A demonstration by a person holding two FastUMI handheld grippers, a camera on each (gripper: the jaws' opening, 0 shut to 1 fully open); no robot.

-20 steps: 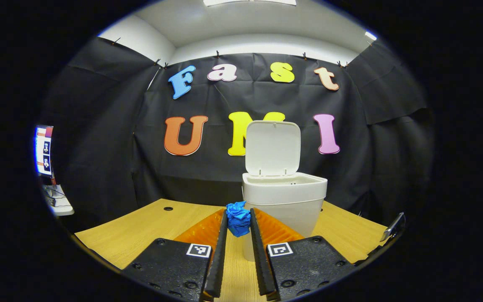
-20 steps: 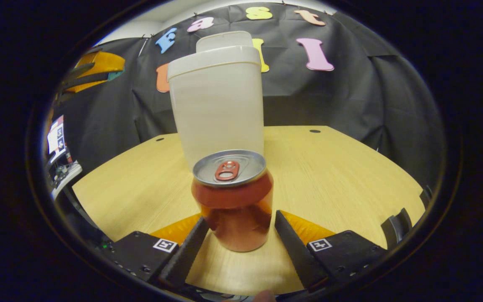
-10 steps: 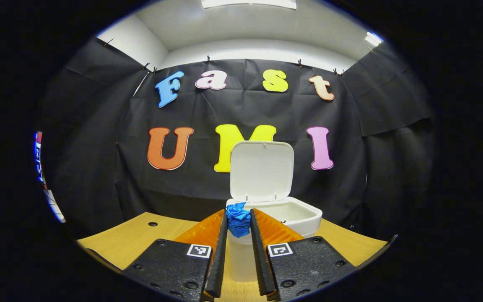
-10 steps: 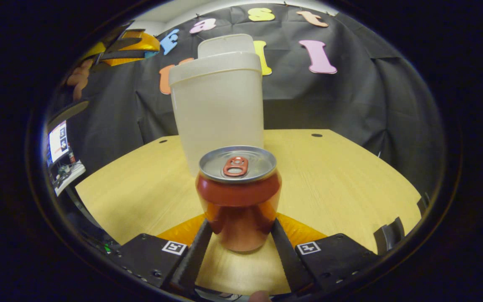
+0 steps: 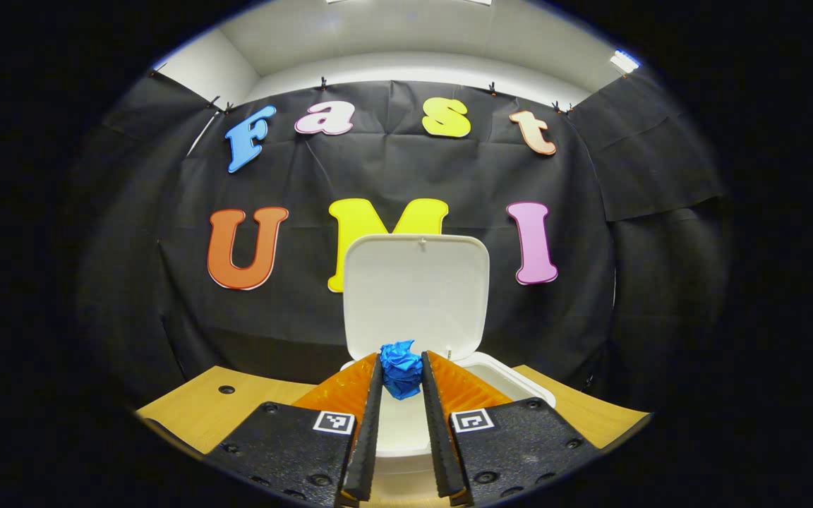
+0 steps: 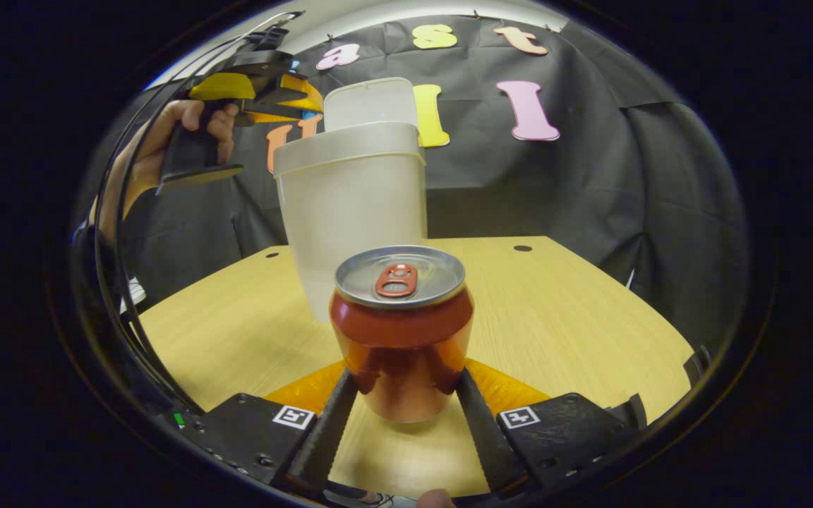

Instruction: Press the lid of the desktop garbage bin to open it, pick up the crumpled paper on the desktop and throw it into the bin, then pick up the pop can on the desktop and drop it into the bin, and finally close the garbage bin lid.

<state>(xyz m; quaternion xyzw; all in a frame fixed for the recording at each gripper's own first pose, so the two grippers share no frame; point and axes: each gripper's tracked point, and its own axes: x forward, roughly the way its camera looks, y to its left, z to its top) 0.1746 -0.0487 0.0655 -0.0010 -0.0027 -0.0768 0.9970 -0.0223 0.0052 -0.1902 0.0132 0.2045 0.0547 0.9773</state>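
In the left gripper view my left gripper [image 5: 401, 377] is shut on a blue crumpled paper [image 5: 401, 368], held over the open mouth of the white bin [image 5: 505, 381]. The bin lid [image 5: 417, 293] stands upright behind it. In the right gripper view my right gripper [image 6: 406, 384] is shut on a red pop can [image 6: 401, 331] with a silver top, at the wooden table [image 6: 555, 310]. The bin [image 6: 350, 204] rises just behind the can, lid [image 6: 371, 102] raised. The left gripper [image 6: 265, 81], held by a hand [image 6: 195, 127], hovers at the bin's upper left.
Black cloth walls close in the table on the back and sides. Small dark holes [image 6: 522, 248] sit in the tabletop near the far edge. Bare wood [image 6: 237, 331] lies left and right of the can.
The left gripper rose and moved forward with the paper until it hangs over the bin's opening. The right gripper's fingers closed onto the can, which shifted slightly.
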